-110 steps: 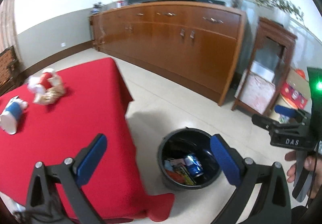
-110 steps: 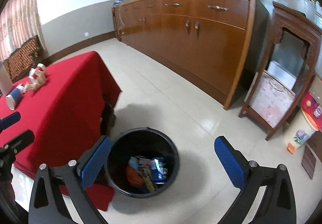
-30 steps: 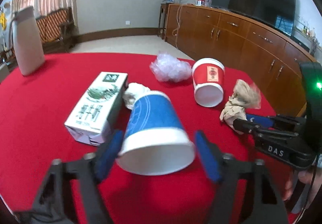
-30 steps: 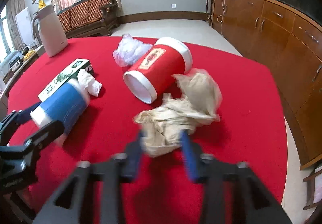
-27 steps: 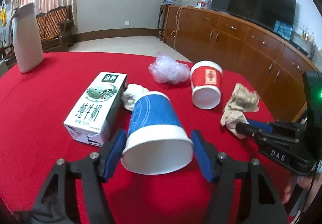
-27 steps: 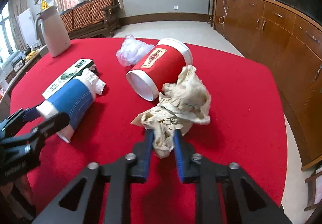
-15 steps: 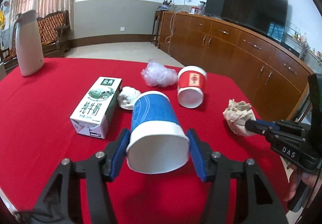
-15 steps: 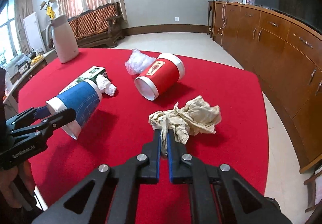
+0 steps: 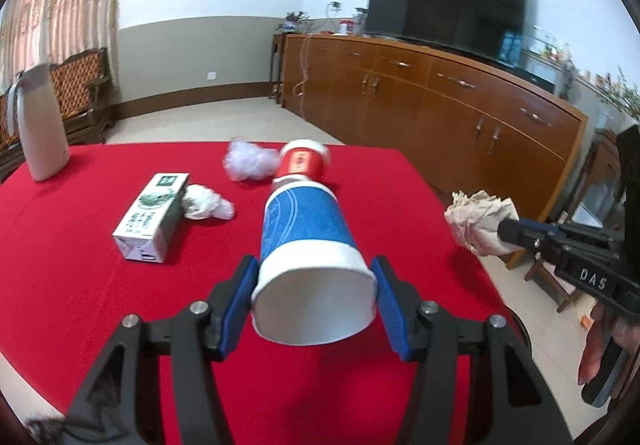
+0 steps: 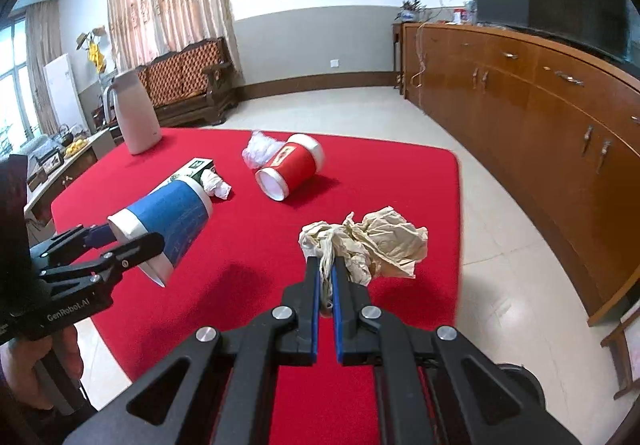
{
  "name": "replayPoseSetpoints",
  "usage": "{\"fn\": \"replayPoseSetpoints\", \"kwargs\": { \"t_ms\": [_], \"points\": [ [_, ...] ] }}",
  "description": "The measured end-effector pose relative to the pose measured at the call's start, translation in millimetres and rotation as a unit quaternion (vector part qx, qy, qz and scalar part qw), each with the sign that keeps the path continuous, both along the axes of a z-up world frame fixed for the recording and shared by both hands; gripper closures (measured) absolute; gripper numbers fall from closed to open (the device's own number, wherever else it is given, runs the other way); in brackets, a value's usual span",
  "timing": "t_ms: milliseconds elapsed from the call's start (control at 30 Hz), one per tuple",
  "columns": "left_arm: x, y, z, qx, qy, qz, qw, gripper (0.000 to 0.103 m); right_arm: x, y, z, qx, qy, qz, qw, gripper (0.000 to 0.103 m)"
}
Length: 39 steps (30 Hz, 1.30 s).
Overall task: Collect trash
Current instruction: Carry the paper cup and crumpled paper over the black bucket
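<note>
2 pieces of trash are off the worktop at once. A blue paper cup with white bands (image 9: 310, 245) lies on its side between the blue pads of the left tool (image 9: 315, 301), which is narrowed onto the cup near its wide open mouth, above the red-clothed worktop (image 9: 80, 285). A crumpled beige paper wad (image 10: 372, 241) hangs from the right tool (image 10: 326, 281), whose jaws are nearly together and pinch only 1 twisted strand of it, out near the worktop's edge.

That strand looks like the weak point: a quick swing could tear it or let it slide out, dropping the wad onto the tiled floor (image 10: 500, 245). The cup's thin wall may buckle under a harder squeeze, and because it tapers it could slip forward out of the pads if tipped downward.

4 items remain on the worktop: a red paper cup with white rim (image 10: 290, 167) on its side, a clear crumpled plastic bag (image 10: 260, 149) touching it, a green-and-white milk carton (image 9: 154, 215) and a small white tissue ball (image 9: 206, 203) beside the carton. A low pass could knock the red cup rolling, and a white thermos jug (image 10: 136, 113) stands farther back. No bin is clearly visible.
</note>
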<state>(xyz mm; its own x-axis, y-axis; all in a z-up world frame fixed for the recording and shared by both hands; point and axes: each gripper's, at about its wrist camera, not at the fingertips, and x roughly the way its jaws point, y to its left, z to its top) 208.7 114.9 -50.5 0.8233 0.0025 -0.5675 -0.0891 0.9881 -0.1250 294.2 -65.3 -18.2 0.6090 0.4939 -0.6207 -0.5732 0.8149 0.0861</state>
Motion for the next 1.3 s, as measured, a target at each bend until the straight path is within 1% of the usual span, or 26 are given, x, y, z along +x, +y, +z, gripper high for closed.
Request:
{"fn": "replayPoseSetpoints", "kwargs": {
  "t_ms": [367,700,900,1100,1300],
  "points": [
    [-17,-76,16,0.017,-0.012,-0.057,0.9982,0.044,-34,-105,12,-0.001,-0.009,-0.054,0.999,0.098],
    [-17,-137,18,0.026,-0.011,-0.105,0.9940,0.044,-48,-177,10,0.005,-0.006,-0.095,0.995,0.098],
    [-15,-172,16,0.027,-0.006,-0.132,0.9909,0.044,-54,-215,0,-0.002,0.004,-0.113,0.994,0.098],
    [-11,-212,11,0.029,0.004,-0.168,0.9854,0.044,-61,-252,-12,-0.002,0.017,-0.133,0.991,0.098],
    [-3,-252,-1,0.014,0.022,-0.197,0.9800,0.044,-61,-276,-31,-0.003,0.029,-0.140,0.990,0.097]
  ]
}}
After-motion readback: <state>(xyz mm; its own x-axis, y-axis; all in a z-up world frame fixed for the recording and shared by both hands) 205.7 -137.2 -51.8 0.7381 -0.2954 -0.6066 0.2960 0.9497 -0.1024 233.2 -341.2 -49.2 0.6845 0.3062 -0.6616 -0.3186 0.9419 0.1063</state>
